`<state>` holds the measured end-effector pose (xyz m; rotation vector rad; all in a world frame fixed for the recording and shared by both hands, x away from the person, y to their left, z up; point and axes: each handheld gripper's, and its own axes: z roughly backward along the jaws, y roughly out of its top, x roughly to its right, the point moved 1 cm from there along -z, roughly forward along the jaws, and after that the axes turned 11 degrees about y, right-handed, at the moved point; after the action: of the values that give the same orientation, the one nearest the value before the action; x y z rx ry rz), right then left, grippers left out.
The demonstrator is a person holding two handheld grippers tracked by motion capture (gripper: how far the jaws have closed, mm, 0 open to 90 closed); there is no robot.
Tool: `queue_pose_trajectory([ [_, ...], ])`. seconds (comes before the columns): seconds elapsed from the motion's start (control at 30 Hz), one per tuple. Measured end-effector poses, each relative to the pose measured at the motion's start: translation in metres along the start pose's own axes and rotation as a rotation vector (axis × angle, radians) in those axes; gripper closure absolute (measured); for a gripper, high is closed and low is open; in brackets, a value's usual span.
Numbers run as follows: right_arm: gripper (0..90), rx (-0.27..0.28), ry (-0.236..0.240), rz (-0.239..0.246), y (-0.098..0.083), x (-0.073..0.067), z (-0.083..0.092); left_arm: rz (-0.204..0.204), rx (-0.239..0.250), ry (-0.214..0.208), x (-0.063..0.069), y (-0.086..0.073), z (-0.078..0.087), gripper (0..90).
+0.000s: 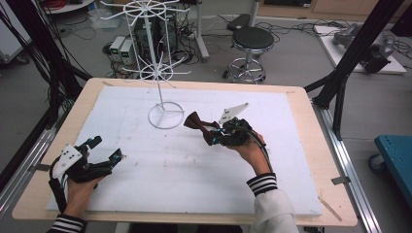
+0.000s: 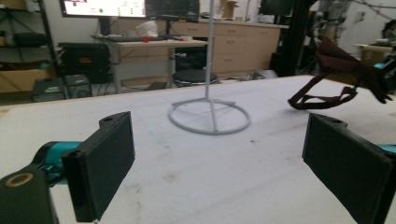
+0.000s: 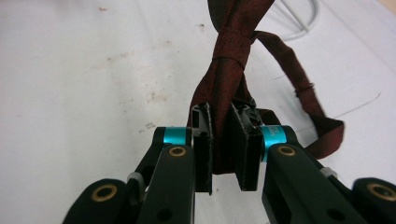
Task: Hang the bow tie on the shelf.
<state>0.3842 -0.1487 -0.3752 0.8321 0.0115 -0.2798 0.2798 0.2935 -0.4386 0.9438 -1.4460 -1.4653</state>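
A soft, light, dark red bow tie [image 3: 229, 84] is pinched by one wing in the right gripper [image 3: 226, 149] above the desk's [image 1: 204, 179] middle, its strap dangling limp, while the left gripper [image 2: 215, 163] is held wide open and empty

Dark maroon bow tie [image 3: 224, 70] with a fine woven sheen; white wire stand [image 1: 160, 63] on a white surface [image 1: 194, 165] edged in pale wood. Each hand-held gripper [image 3: 226, 149] is black with teal joints and brass-coloured rivets; sleeve [image 1: 262, 183] cuffs are black-and-white striped.

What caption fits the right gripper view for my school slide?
The right gripper pinches a dark red bow tie above the white table cover.
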Motion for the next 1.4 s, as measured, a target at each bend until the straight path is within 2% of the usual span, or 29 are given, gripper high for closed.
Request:
queue_pose_trajectory([
  [0.03, 80.6, 0.000, 0.000, 0.000, 0.000, 0.000, 0.000, 0.000, 0.000, 0.000, 0.000, 0.000, 0.000, 9.7],
  [0.2, 80.5, 0.026, 0.019, 0.059, 0.004, -0.007, 0.003, 0.011, -0.042, -0.071, 0.000, 0.014, -0.005, 9.7],
  [0.23, 80.5, 0.037, 0.030, 0.079, 0.006, -0.011, 0.003, 0.003, -0.046, -0.093, 0.001, 0.021, -0.008, 9.6],
  [0.27, 80.5, 0.042, 0.036, 0.087, 0.007, -0.012, 0.004, 0.003, -0.046, -0.093, 0.001, 0.021, -0.008, 9.6],
  [0.4, 80.5, 0.059, 0.055, 0.118, 0.010, -0.017, 0.005, -0.015, -0.082, -0.136, 0.003, 0.034, -0.014, 9.6],
  [0.43, 80.5, 0.065, 0.067, 0.135, 0.011, -0.019, 0.005, -0.026, -0.105, -0.163, 0.006, 0.041, -0.017, 9.6],
  [0.5, 80.5, 0.073, 0.078, 0.152, 0.013, -0.023, 0.005, -0.031, -0.110, -0.173, 0.007, 0.044, -0.019, 9.6],
  [0.6, 80.5, 0.083, 0.089, 0.170, 0.014, -0.025, 0.005, -0.041, -0.130, -0.217, 0.012, 0.053, -0.022, 9.6],
  [0.63, 80.5, 0.087, 0.106, 0.189, 0.016, -0.028, 0.005, -0.047, -0.137, -0.231, 0.014, 0.057, -0.023, 9.7],
  [0.7, 80.5, 0.091, 0.109, 0.202, 0.016, -0.030, 0.004, -0.063, -0.150, -0.269, 0.018, 0.063, -0.026, 9.7],
  [0.73, 80.5, 0.098, 0.120, 0.221, 0.018, -0.032, 0.005, -0.082, -0.171, -0.303, 0.022, 0.069, -0.029, 9.7],
  [0.77, 80.5, 0.101, 0.125, 0.230, 0.018, -0.033, 0.005, -0.075, -0.177, -0.331, 0.025, 0.071, -0.031, 9.7],
  [0.8, 80.5, 0.101, 0.125, 0.230, 0.018, -0.033, 0.005, -0.075, -0.177, -0.331, 0.025, 0.071, -0.031, 9.7],
  [0.83, 80.5, 0.115, 0.134, 0.250, 0.019, -0.035, 0.006, -0.075, -0.188, -0.358, 0.028, 0.074, -0.033, 9.7],
  [1.0, 80.5, 0.143, 0.165, 0.280, 0.021, -0.039, 0.007, -0.098, -0.208, -0.438, 0.042, 0.088, -0.041, 10.7],
  [1.03, 80.5, 0.146, 0.174, 0.289, 0.022, -0.040, 0.006, -0.108, -0.214, -0.482, 0.049, 0.093, -0.046, 10.9],
  [1.1, 80.5, 0.150, 0.185, 0.304, 0.023, -0.041, 0.005, -0.111, -0.217, -0.498, 0.052, 0.095, -0.048, 11.4],
  [1.23, 80.4, 0.162, 0.210, 0.326, 0.024, -0.044, 0.003, -0.111, -0.242, -0.554, 0.061, 0.103, -0.055, 11.6],
  [1.27, 80.3, 0.164, 0.217, 0.336, 0.025, -0.045, 0.002, -0.113, -0.252, -0.593, 0.065, 0.105, -0.058, 12.3],
  [1.3, 80.3, 0.164, 0.217, 0.336, 0.025, -0.045, 0.002, -0.113, -0.252, -0.593, 0.065, 0.105, -0.058, 13.2],
  [1.33, 80.3, 0.168, 0.226, 0.349, 0.026, -0.046, 0.001, -0.125, -0.268, -0.624, 0.071, 0.106, -0.060, 13.8],
  [1.4, 80.3, 0.171, 0.232, 0.355, 0.026, -0.047, 0.001, -0.133, -0.274, -0.634, 0.073, 0.107, -0.061, 14.3],
])
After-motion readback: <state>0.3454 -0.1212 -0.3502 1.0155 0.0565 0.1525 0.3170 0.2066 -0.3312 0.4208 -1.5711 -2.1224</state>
